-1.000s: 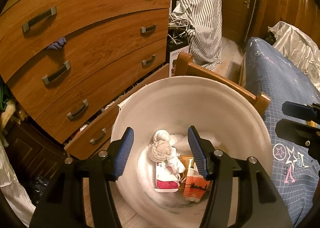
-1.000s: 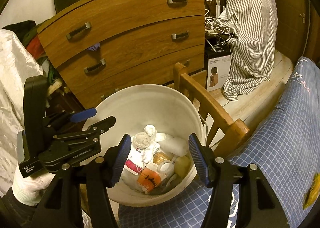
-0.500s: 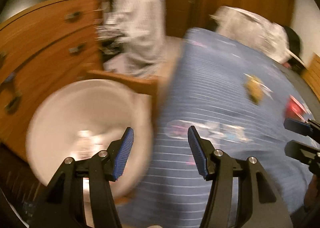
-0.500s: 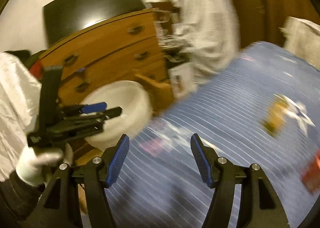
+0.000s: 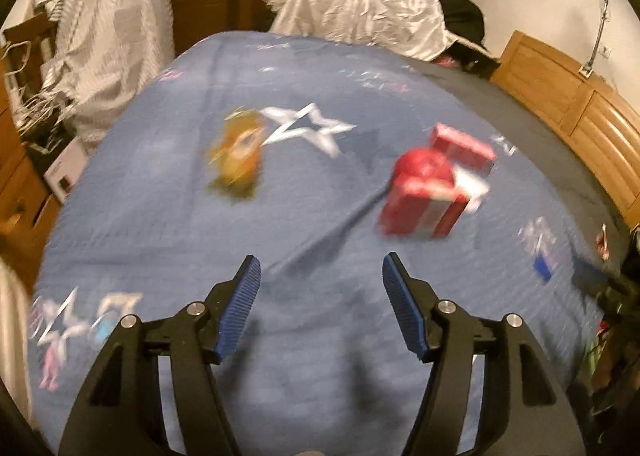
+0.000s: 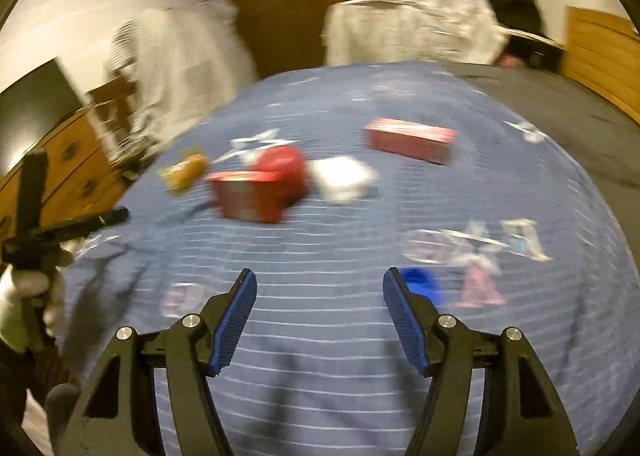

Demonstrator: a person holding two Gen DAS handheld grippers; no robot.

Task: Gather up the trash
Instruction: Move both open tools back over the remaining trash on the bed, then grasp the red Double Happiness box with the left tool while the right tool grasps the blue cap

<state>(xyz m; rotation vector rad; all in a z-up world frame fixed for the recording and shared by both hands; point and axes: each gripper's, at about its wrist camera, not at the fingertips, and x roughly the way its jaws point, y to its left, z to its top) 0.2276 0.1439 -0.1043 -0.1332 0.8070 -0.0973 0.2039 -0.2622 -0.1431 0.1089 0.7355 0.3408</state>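
Both the left gripper (image 5: 321, 306) and the right gripper (image 6: 319, 314) are hovering with fingers just widened, spread and empty, over the blue patterned bed cover (image 5: 320, 216), so the step in hand is seemingly reaching for more trash, and the next move is calling for one gripper to close on the blurred red box (image 5: 424, 204).

My left tongs (image 5: 322, 310), black arms with ribbed blue pads, point forward and down with their jaws apart; they have just been opening and nothing sits between the pads. My right tongs (image 6: 319, 320), of the same make, tilt downward too, their jaws likewise apart after opening a little, with nothing between them. In the right wrist view my left tongs show at the left edge, blurred, gripped by my white-gloved left hand (image 6: 30, 280).
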